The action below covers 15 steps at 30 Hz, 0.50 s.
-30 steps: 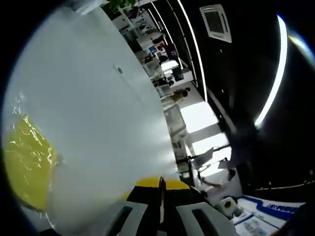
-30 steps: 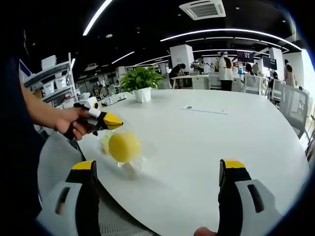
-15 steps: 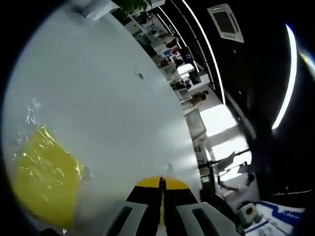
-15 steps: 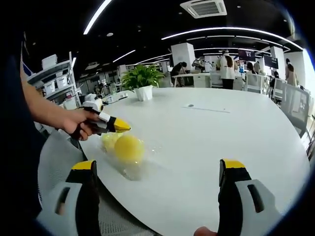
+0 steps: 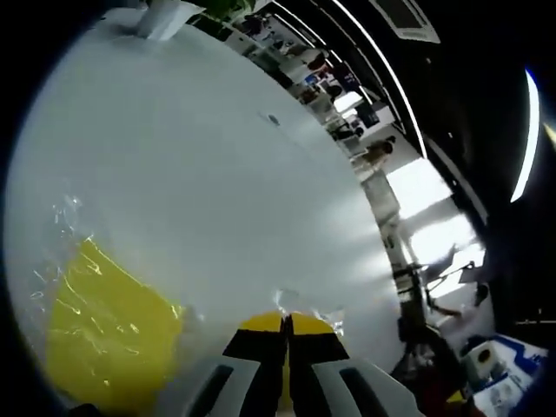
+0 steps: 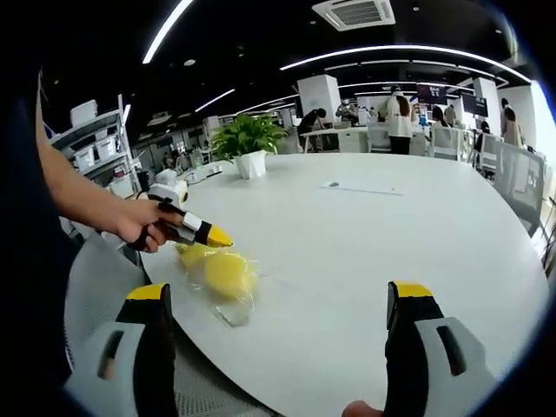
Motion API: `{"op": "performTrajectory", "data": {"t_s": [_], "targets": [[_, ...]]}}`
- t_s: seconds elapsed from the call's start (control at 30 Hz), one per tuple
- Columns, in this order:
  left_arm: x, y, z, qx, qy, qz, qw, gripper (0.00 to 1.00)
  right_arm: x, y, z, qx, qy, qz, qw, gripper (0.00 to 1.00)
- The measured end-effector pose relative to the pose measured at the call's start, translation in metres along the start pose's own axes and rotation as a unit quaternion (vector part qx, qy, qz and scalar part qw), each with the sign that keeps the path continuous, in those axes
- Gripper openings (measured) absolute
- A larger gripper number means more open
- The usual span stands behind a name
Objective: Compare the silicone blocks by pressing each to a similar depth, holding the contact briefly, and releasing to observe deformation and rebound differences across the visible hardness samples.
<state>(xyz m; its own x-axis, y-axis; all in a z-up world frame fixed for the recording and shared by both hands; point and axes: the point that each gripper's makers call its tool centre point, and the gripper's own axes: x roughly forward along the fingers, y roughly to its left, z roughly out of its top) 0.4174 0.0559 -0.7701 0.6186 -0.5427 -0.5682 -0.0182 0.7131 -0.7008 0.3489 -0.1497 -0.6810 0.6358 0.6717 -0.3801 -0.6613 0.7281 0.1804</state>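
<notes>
Two yellow silicone blocks [image 6: 222, 271] in crinkled clear wrap lie on the round white table [image 6: 365, 243], near its left edge. A person's hand holds my left gripper [image 6: 214, 235] just above and behind them, its yellow-tipped jaws shut. In the left gripper view those shut jaws [image 5: 285, 324] point across the table, with a wrapped yellow block [image 5: 104, 334] down to their left and a crease of clear wrap just ahead of the tips. My right gripper [image 6: 278, 294] hangs back over the table's near edge, open wide with nothing between its fingers.
A potted plant [image 6: 248, 141] in a white pot stands at the table's far side. A small dark mark [image 6: 333, 185] sits on the tabletop. Shelves [image 6: 91, 143] stand at the left, and people and desks fill the office behind. A mesh chair back [image 6: 113, 287] is below the table edge.
The left gripper has dropped lower and come closer to the wrapped blocks, which now sit lower and look flatter on the table. The right gripper has stayed put and open.
</notes>
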Motion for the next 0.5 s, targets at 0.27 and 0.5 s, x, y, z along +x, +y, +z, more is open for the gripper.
{"op": "performTrajectory", "data": {"t_s": [0.27,0.5], "targets": [[0.005,0.011,-0.002,0.107,0.025,0.03,0.9935,0.0,0.003,0.0,0.001,0.003,-0.002,-0.003,1.0,0.97],[0.009,0.012,-0.001,0.132,0.04,0.034,0.9898,0.0,0.002,0.002,0.0,0.009,-0.004,-0.009,0.9999,0.96]]}}
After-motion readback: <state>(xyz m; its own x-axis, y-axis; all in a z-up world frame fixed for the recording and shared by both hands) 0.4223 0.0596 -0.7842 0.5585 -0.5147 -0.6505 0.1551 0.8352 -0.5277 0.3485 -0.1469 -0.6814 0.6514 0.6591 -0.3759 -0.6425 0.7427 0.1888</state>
